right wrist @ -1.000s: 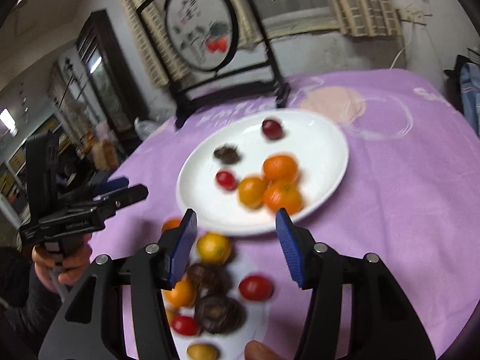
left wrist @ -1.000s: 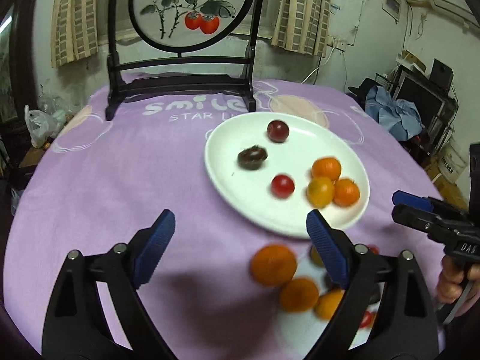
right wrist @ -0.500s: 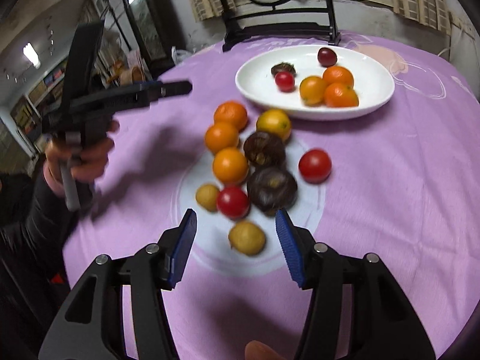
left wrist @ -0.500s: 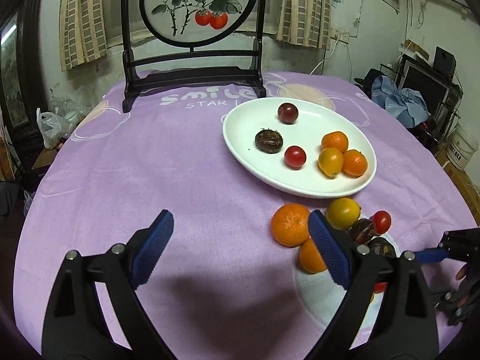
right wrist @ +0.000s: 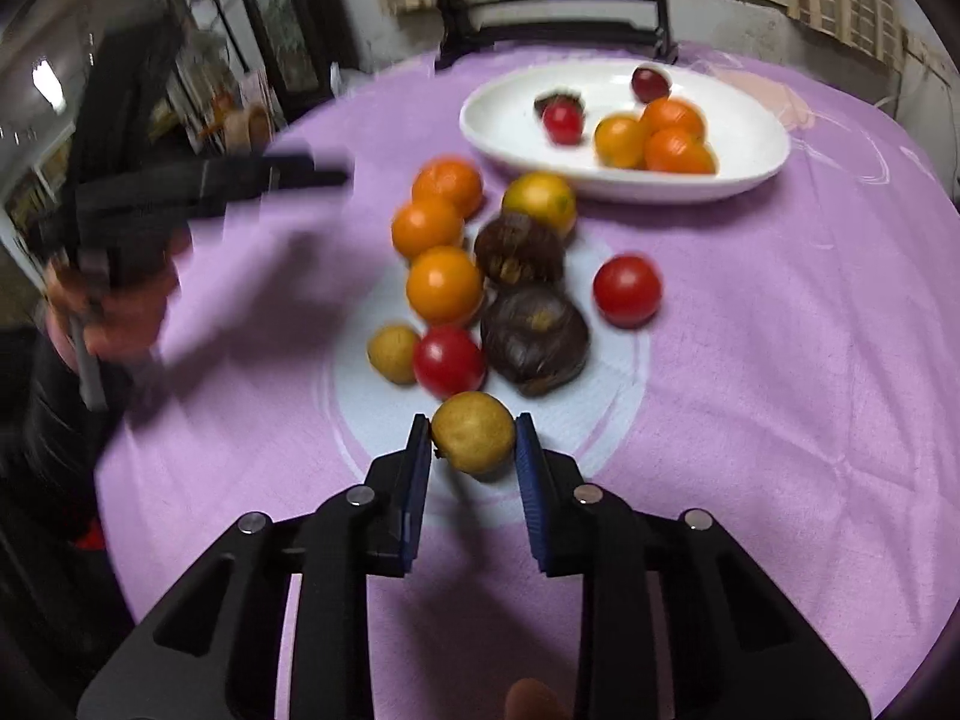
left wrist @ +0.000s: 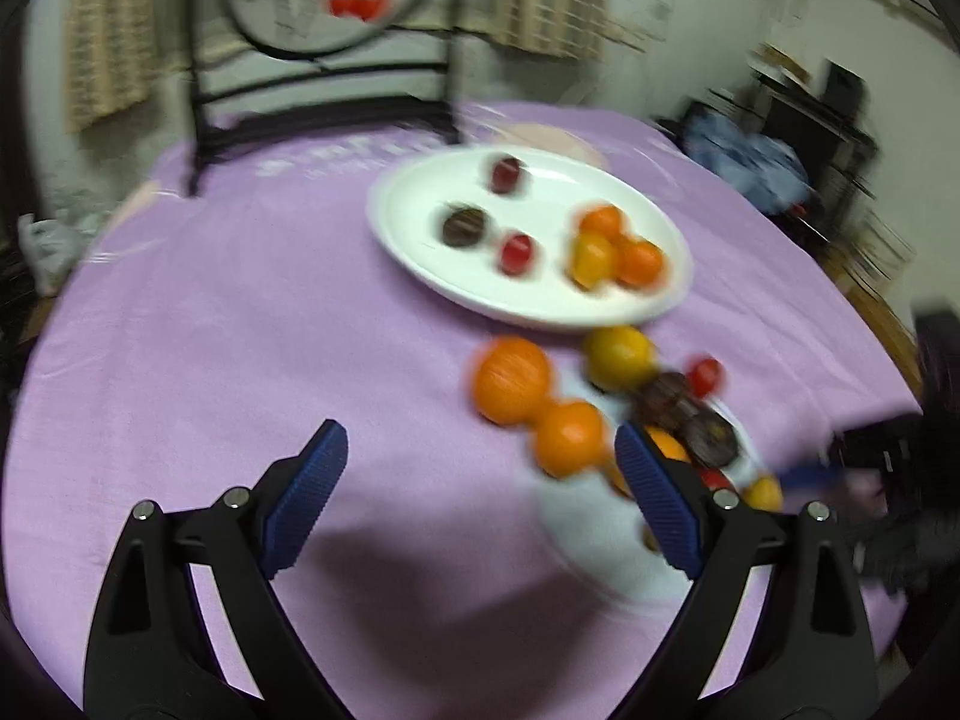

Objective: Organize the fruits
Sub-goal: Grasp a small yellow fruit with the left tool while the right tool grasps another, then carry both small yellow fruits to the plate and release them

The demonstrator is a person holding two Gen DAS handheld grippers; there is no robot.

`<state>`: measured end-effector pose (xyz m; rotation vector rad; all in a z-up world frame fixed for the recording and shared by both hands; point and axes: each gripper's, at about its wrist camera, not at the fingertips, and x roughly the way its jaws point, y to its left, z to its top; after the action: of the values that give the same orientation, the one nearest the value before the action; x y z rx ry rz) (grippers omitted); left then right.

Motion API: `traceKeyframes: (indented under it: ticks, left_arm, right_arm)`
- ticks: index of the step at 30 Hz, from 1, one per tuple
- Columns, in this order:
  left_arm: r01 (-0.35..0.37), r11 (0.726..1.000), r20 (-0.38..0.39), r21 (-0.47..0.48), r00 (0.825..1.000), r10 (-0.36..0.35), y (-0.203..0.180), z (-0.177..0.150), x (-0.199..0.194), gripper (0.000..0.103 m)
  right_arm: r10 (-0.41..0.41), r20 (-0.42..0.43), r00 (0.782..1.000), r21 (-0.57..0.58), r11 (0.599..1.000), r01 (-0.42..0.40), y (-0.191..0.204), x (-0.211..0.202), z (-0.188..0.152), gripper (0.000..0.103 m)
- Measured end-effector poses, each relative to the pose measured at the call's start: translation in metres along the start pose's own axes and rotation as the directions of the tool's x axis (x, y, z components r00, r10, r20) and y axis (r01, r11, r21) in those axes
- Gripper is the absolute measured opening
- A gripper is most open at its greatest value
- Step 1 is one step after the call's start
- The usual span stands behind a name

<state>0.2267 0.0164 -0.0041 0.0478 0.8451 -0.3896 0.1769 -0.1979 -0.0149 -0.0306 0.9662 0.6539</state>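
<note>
We hold our right gripper low and level with its blue fingers drawn in close on either side of a small yellow-brown fruit, while our left gripper hangs spread wide, holding nothing.

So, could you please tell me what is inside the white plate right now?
The white plate holds three orange fruits, a red tomato, a dark red fruit and a dark brown fruit, which the tomato partly covers.

A purple cloth covers the round desk; behind stands a black-framed round painted screen (blurred), with striped curtains on pale walls.
</note>
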Motion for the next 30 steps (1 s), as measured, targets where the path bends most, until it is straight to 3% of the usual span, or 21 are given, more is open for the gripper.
traceKeyframes:
  ticks: [4,6,7,10,16,27,30]
  left_arm:
    - [0.140,0.979,-0.065,0.146,0.989,-0.131,-0.032,-0.016,0.002,0.075]
    - [0.179,0.963,-0.099,0.200,0.982,-0.162,-0.047,-0.023,0.006,0.061]
    - [0.193,0.952,-0.120,0.237,0.978,-0.169,-0.056,-0.028,0.009,0.058]
    - [0.211,0.936,-0.153,0.282,0.973,-0.173,-0.069,-0.036,0.015,0.054]
    - [0.197,0.945,-0.161,0.260,0.974,-0.159,-0.069,-0.034,0.028,0.048]
    - [0.190,0.939,-0.178,0.288,0.974,-0.142,-0.075,-0.036,0.038,0.029]
    - [0.178,0.937,-0.166,0.301,0.977,-0.132,-0.076,-0.038,0.033,0.029]
  right_arm:
    - [-0.005,0.065,0.998,0.068,0.998,0.001,-0.015,-0.018,0.003,0.029]
    - [0.002,0.060,0.998,0.077,0.997,-0.006,-0.016,-0.017,0.004,0.029]
    - [0.005,0.056,0.998,0.073,0.997,-0.009,-0.014,-0.017,0.003,0.029]
    - [0.016,0.058,0.998,0.057,0.998,-0.019,-0.009,-0.018,0.005,0.029]
    - [0.015,0.065,0.998,0.053,0.998,-0.018,-0.008,-0.018,0.005,0.029]
    - [0.030,0.075,0.997,0.053,0.998,-0.034,-0.008,-0.021,0.004,0.029]
    - [0.059,0.096,0.994,0.074,0.995,-0.066,-0.013,-0.022,0.005,0.029]
